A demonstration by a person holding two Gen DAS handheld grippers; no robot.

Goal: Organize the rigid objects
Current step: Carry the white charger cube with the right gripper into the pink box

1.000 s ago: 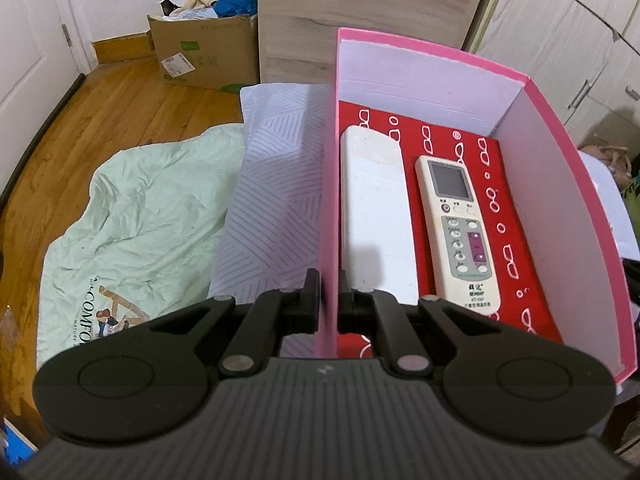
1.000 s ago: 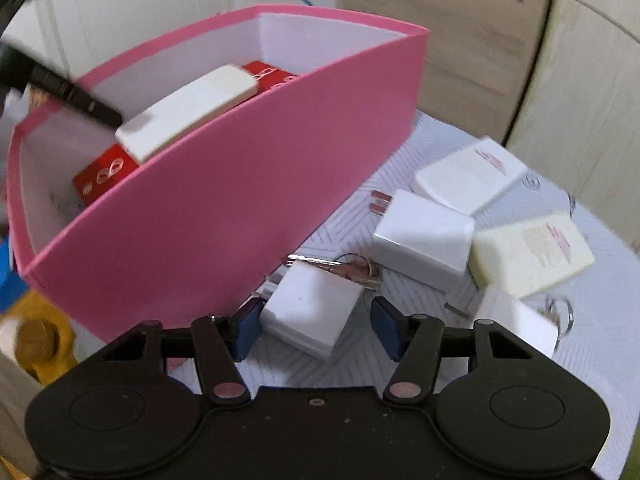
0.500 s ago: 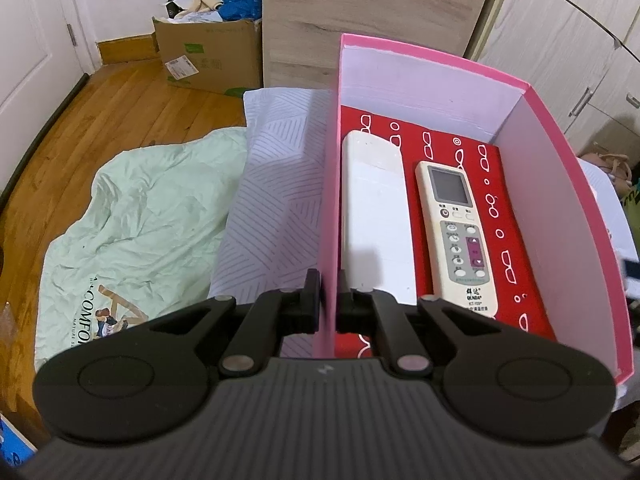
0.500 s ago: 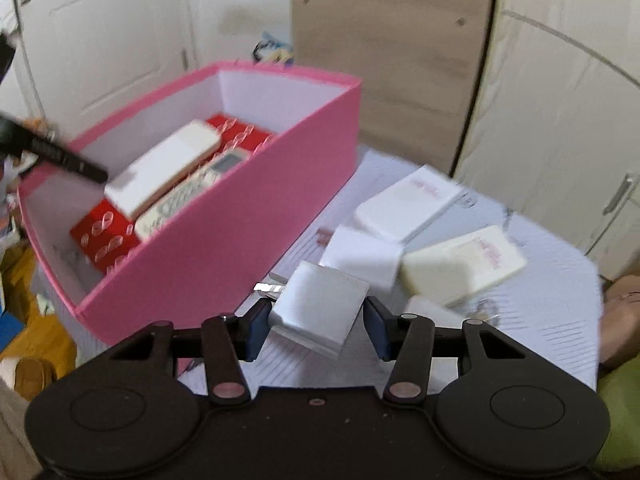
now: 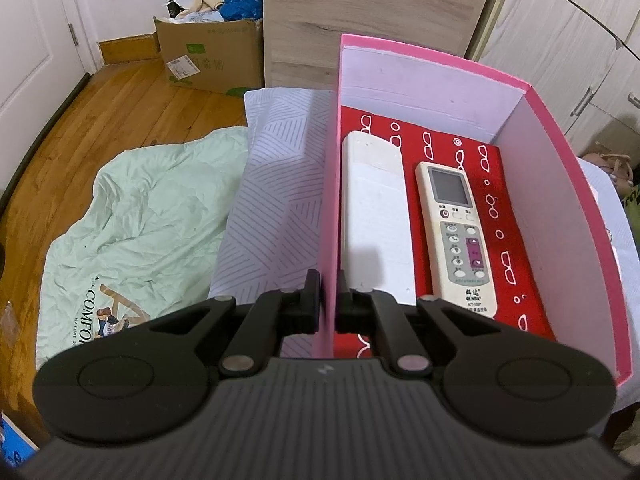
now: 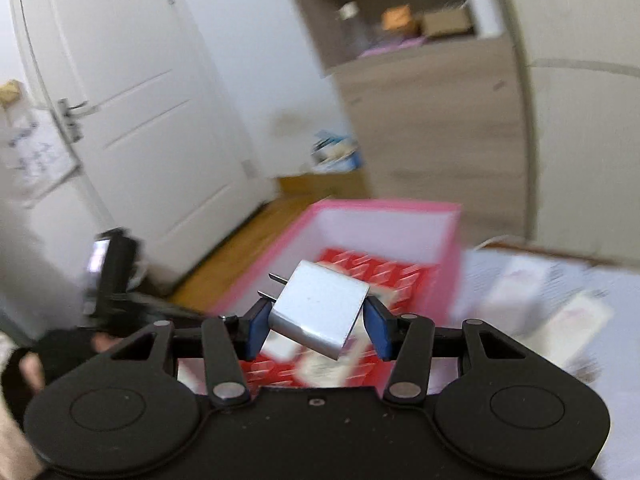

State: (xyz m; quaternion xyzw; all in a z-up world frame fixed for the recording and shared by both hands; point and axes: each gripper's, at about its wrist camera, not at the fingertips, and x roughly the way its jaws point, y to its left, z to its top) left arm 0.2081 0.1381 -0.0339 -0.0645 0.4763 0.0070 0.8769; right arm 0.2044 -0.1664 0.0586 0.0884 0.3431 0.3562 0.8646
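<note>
A pink box (image 5: 560, 184) with a red patterned floor holds a long white block (image 5: 374, 216) and a cream remote control (image 5: 460, 236), lying side by side. My left gripper (image 5: 329, 298) is shut on the box's left wall, one finger on each side of it. In the right wrist view my right gripper (image 6: 316, 326) is shut on a white plug adapter (image 6: 320, 310), tilted, with its prongs pointing up-left. It hangs above the pink box (image 6: 384, 216), which looks blurred below it.
Blurred white packets (image 6: 560, 304) lie on the patterned cloth right of the box. A green sheet (image 5: 132, 224) and a cardboard carton (image 5: 212, 56) sit on the wooden floor to the left. A white door (image 6: 132, 100) and wooden cabinets (image 6: 440, 120) stand behind.
My right gripper has lifted the white adapter off the cloth and carried it up over the pink box, rolling as it rose. The left gripper has kept its hold on the box wall.
</note>
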